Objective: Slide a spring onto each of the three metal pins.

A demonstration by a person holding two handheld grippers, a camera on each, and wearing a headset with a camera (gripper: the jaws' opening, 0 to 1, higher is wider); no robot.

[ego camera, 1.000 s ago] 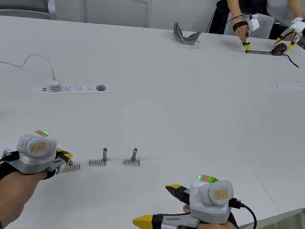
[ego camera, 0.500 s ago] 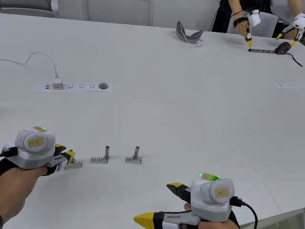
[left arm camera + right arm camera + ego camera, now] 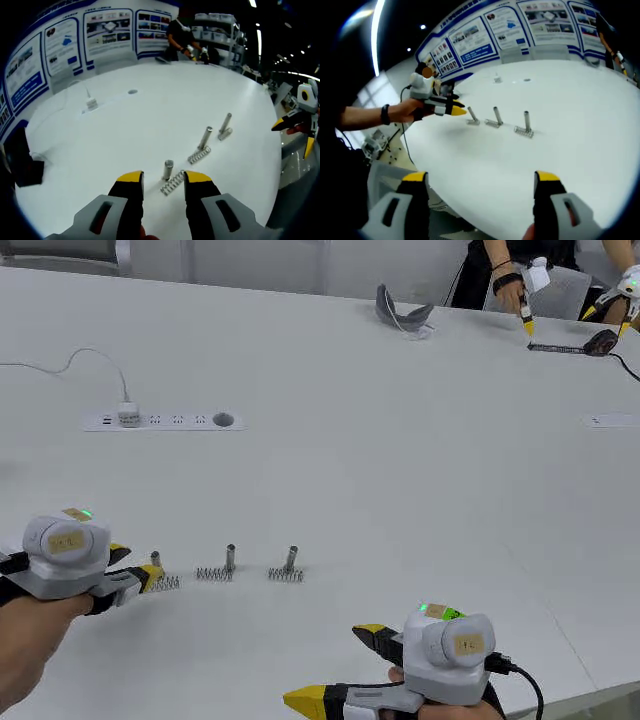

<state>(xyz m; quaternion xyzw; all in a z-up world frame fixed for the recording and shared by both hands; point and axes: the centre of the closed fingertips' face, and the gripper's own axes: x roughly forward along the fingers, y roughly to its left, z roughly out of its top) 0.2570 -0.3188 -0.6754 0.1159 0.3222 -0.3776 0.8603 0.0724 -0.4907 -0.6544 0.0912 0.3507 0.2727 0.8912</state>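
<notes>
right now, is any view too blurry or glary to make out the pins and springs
Head view: even soft light, faint shadows, the middle pin small but sharp. Left gripper view: fisheye bows the table, yet the nearest spring is crisp. Right gripper view: a ceiling light streaks upper left, no glare over the pins.

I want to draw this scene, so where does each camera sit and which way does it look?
Head view: on the person's head, looking forward and down at the table, three pins and springs; left gripper, right gripper and left hand show.
Left gripper view: on the left gripper, looking along its open jaws at the nearest pin.
Right gripper view: on the right gripper, looking across the table between its wide-open jaws; the person's left arm shows.
Shared: all three show the pins and springs.
</notes>
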